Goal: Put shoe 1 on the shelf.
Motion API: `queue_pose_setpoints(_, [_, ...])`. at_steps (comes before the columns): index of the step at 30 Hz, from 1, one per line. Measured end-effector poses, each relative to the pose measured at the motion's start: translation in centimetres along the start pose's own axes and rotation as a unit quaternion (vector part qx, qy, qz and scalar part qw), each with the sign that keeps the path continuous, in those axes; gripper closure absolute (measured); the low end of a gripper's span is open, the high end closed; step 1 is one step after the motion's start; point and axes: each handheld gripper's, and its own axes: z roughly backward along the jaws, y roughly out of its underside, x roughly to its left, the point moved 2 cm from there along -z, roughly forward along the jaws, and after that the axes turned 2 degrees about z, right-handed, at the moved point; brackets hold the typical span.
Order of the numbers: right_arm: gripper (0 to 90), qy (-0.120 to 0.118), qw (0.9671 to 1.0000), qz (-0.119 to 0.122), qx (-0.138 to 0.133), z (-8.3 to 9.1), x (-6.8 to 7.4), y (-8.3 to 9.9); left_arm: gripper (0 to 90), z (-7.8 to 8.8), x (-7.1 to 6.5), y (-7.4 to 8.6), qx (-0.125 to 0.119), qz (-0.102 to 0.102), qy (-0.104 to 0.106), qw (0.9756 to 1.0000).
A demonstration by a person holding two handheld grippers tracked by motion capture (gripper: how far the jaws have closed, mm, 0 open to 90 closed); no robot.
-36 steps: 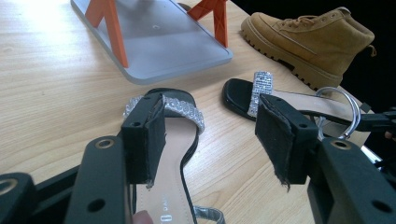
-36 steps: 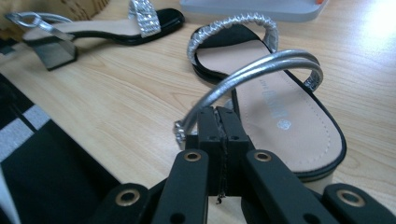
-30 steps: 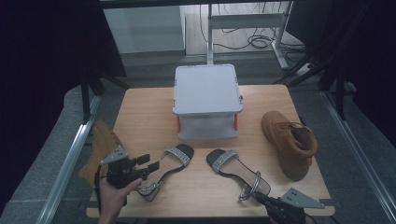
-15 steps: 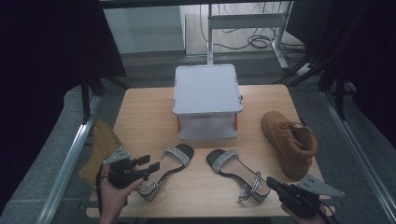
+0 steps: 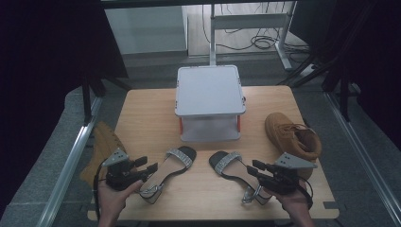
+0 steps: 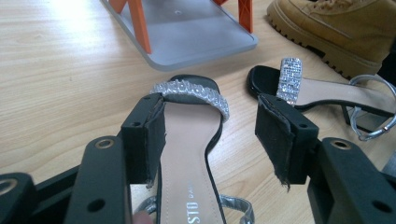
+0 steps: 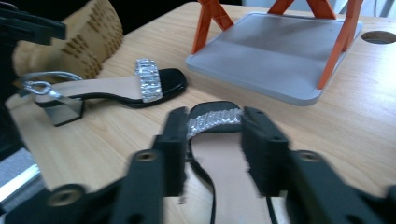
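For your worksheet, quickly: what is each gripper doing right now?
Left gripper: open around the left sandal, not pressing it.
Right gripper: jaws just opening over the right sandal.

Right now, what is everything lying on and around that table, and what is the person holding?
Black heeled sandals with sparkly silver straps: two, near edge, left sandal, right sandal.
Tan suede lace-up boots: two, one boot on the table's right, the other boot off the left edge.
Grey two-level plastic stand with orange legs: one, table centre-back.
Light wooden table: one.
Left gripper: black, open over the left sandal's heel.
Right gripper: black, just opening, over the right sandal.
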Motion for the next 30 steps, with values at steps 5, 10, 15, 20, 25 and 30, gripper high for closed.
queue_pose_setpoints(5, [50.2,0.005,0.9998,0.015,0.013,-0.9,-0.2,-0.4,42.5,-0.1,-0.2,0.0,0.010,-0.008,-0.023,0.9996])
queue_pose_setpoints(10, [47.5,0.008,0.9995,0.014,0.028,-1.3,-0.8,-0.1,42.7,-0.6,-0.6,0.0,0.036,-0.008,-0.018,0.9992])
queue_pose_setpoints(15, [46.1,0.007,0.9994,0.005,0.033,-1.0,-1.3,0.4,43.3,-1.1,-1.0,-0.3,0.066,-0.009,-0.021,0.9976])
queue_pose_setpoints(20, [45.7,0.013,0.9990,0.000,0.042,-1.2,-1.5,0.9,41.0,-2.3,-1.4,-0.3,0.102,-0.027,-0.014,0.9943])
queue_pose_setpoints(25, [45.4,0.014,0.9987,0.000,0.050,-1.5,-1.4,1.1,38.5,-3.8,-1.5,-0.1,0.142,-0.045,-0.022,0.9886])
queue_pose_setpoints(30, [45.0,0.009,0.9984,-0.001,0.055,-1.6,-1.2,1.4,35.2,-5.5,-1.2,0.2,0.180,-0.051,-0.046,0.9814])
